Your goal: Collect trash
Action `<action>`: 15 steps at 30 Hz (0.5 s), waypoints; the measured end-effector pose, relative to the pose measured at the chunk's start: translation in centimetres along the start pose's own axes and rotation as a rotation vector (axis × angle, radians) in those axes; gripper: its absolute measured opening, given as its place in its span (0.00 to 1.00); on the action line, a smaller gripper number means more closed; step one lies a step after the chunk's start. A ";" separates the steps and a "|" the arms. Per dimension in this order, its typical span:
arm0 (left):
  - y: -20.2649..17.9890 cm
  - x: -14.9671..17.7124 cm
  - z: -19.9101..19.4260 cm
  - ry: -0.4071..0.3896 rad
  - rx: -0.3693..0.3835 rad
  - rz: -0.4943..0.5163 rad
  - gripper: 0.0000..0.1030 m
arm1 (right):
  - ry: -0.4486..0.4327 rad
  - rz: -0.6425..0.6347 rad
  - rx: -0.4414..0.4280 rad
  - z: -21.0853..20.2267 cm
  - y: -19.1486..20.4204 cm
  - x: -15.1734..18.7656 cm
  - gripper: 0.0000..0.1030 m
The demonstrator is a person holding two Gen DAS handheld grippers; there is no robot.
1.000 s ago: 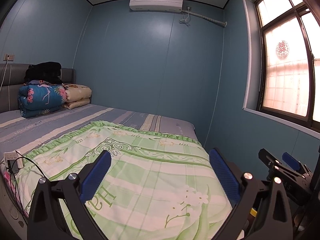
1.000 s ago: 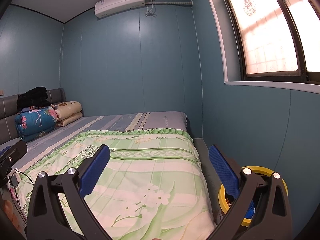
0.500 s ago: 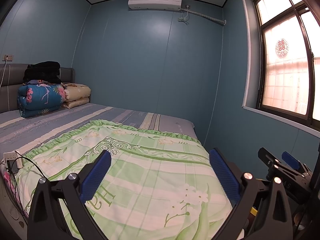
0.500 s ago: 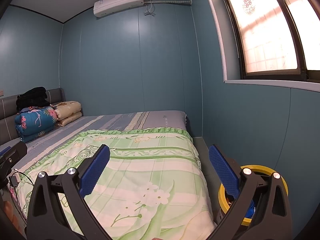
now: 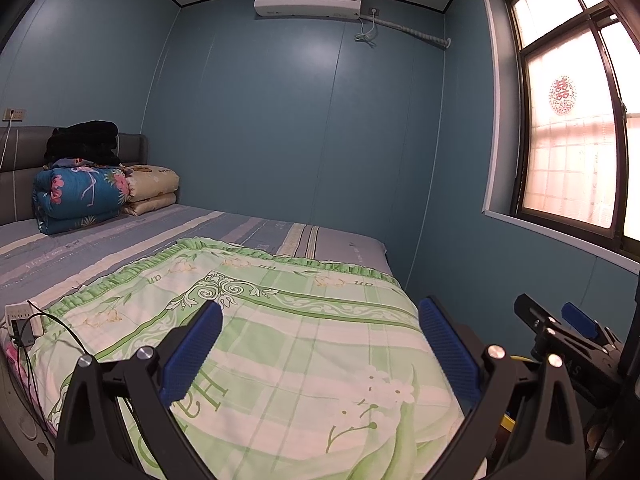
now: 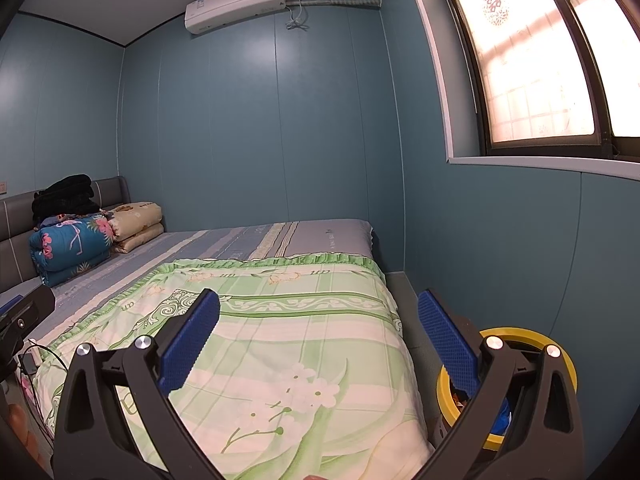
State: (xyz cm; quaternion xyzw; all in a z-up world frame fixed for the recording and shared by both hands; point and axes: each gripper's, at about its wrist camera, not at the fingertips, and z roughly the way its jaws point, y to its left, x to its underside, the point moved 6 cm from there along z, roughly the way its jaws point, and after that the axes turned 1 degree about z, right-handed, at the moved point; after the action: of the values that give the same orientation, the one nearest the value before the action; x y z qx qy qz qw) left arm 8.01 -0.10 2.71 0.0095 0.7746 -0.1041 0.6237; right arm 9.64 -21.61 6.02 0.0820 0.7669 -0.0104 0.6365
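Your left gripper [image 5: 320, 344] hangs over the green floral bedspread [image 5: 280, 340] with its blue-padded fingers [image 5: 192, 352] spread wide and nothing between them. Your right gripper [image 6: 318, 342] is the same: fingers [image 6: 188, 344] well apart, empty, above the same spread.

Readable writing is scarce. The bedspread border repeats a small mark that looks like "up" or "dn" along the frilled edge at 12 o'clock from the left gripper, and larger green letters lie near its left finger, too cut off to read. A red double-happiness paper cut [image 5: 563, 95] is stuck on the window [image 5: 568, 152] at 2 o'clock. The air conditioner [image 5: 309, 0] carries a label too small to read.

The trash bin [image 6: 560, 364], yellow-rimmed, stands on the floor beside the bed at 4 o'clock in the right wrist view, partly behind your right finger. Inside it something blue [image 6: 502, 416] and some darker scraps show; what they are cannot be told.

At 10 o'clock, folded quilts [image 5: 80, 196] sit stacked by the headboard, with a white power strip [image 5: 22, 318] at the bed's left edge.
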 end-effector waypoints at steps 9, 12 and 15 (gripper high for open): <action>-0.1 0.2 0.3 0.007 0.006 -0.003 0.92 | 0.008 0.006 0.003 0.1 0.1 0.2 0.92; 0.0 0.2 0.3 0.005 0.006 -0.004 0.92 | 0.012 0.012 0.004 0.1 0.1 0.2 0.92; 0.1 0.2 0.4 0.018 0.019 -0.017 0.92 | 0.012 0.012 0.005 0.1 0.1 0.2 0.92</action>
State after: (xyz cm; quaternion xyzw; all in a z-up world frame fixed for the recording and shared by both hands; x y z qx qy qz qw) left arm 8.38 -0.10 2.42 0.0097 0.7791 -0.1170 0.6158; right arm 9.73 -21.46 5.79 0.0883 0.7700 -0.0080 0.6319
